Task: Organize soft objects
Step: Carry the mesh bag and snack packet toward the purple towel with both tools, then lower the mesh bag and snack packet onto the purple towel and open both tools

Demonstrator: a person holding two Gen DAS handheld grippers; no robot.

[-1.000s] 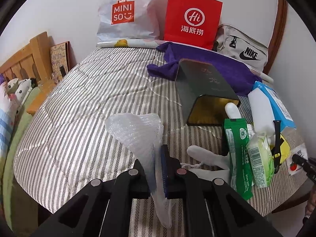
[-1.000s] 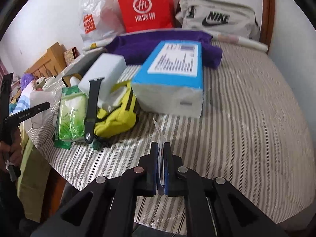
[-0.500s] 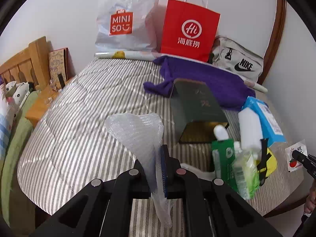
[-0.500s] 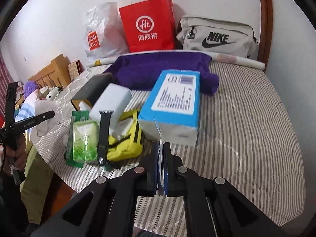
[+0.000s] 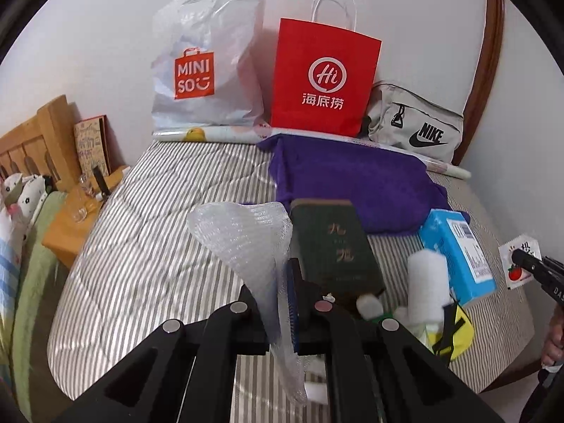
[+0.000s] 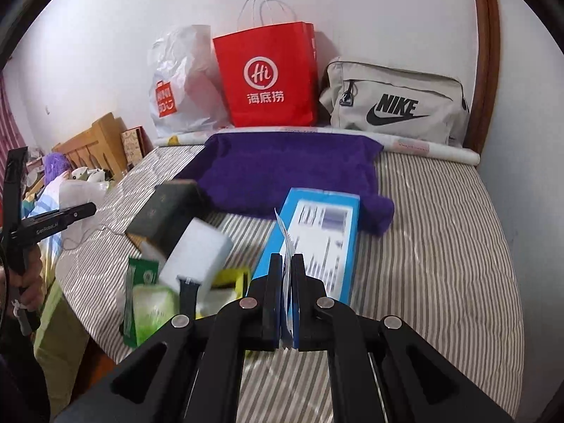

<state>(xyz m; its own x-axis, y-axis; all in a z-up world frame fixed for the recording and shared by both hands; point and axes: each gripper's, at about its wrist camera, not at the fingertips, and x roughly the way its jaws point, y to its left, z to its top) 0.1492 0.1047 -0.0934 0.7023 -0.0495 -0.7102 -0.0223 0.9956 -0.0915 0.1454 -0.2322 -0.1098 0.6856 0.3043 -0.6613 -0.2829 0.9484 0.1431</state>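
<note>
Bubble wrap (image 5: pixel 246 243), clear and ribbed with rows of small air cells, is clamped in the left claw (image 5: pixel 282 299) above a striped bed (image 5: pixel 148 232). Its long axis runs near to far through the jaws: the wide, curled end fans up and away toward the far wall, while a narrow tail hangs down near the camera. The right claw (image 6: pixel 287 282) is pressed together on a thin white packet (image 6: pixel 283 236), seen edge-on in the right wrist view and standing up from the jaws; from the left wrist view the same packet shows a red tomato print at the far right. Below, on the bed's near right side, lie a blue tissue pack (image 6: pixel 317 243), a dark green box (image 5: pixel 335 246), a white foam block (image 6: pixel 201 253), green wipes (image 6: pixel 151 306) and a yellow pouch (image 5: pixel 458 328). A purple towel (image 6: pixel 292 172) lies farther back.
</note>
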